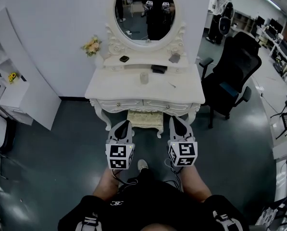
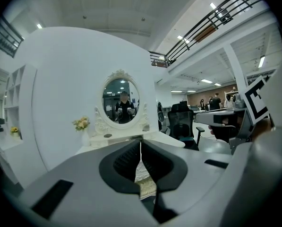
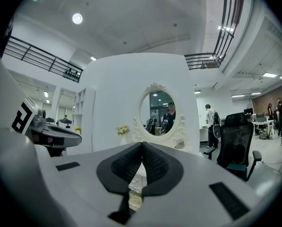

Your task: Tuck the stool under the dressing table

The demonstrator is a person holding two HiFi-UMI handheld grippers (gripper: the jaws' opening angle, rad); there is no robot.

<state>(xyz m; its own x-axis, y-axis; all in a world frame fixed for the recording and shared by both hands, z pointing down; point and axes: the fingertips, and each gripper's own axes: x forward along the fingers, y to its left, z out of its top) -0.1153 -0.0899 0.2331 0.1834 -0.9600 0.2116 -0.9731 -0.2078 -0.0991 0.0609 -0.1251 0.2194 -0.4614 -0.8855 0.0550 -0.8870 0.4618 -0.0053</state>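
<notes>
A white dressing table (image 1: 114, 88) with an oval mirror (image 1: 145, 11) stands against the wall. The stool (image 1: 144, 119), with a cream patterned seat, sits partly under its front edge between the table legs. My left gripper (image 1: 126, 123) hovers at the stool's near left corner and my right gripper (image 1: 174, 120) at its near right corner. Both are shut with nothing between the jaws. In the left gripper view the shut gripper (image 2: 140, 146) points at the table, with the stool's seat (image 2: 146, 184) showing below. The right gripper (image 3: 142, 146) also faces the mirror (image 3: 162, 113).
A black office chair (image 1: 234, 73) stands close to the table's right side. A white shelf unit (image 1: 16, 83) is at the left. Flowers (image 1: 92, 45), a cup (image 1: 143, 77) and a black box (image 1: 158, 69) rest on the table. My shoe (image 1: 142, 165) is below the grippers.
</notes>
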